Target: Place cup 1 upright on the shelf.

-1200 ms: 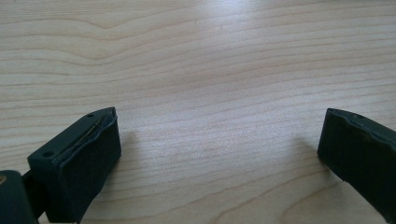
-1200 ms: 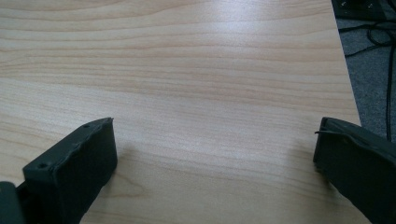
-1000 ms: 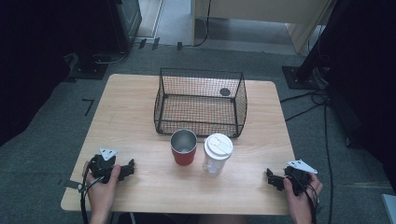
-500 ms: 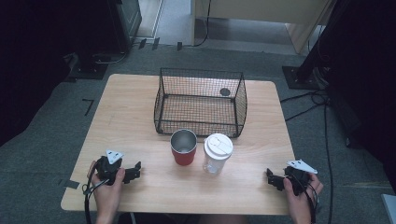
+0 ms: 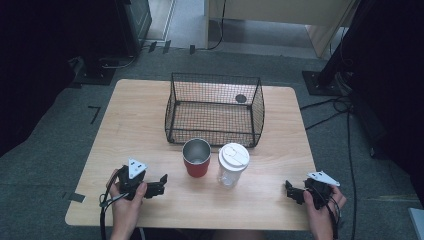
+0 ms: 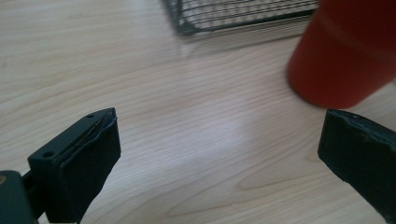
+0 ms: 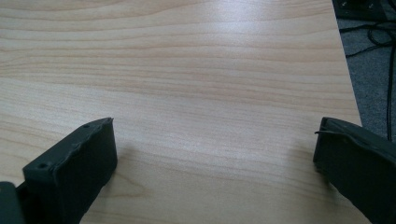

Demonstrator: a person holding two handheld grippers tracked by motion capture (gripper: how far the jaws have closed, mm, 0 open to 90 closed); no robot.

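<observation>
- The red cup (image 5: pixel 196 158) with its bare metal inside stands upright on the wooden table (image 5: pixel 140 130), just in front of the black wire basket (image 5: pixel 215 110).
- A clear tumbler (image 5: pixel 233 163) with a white lid stands just to the right of the red cup, close beside it.
- The left gripper (image 5: pixel 159 184) sits near the red cup, to its left and nearer the person, jaws spread wide and empty.
- The right gripper (image 5: pixel 291 191) rests well to the right of the red cup, near the table's front corner, jaws spread, empty.
</observation>
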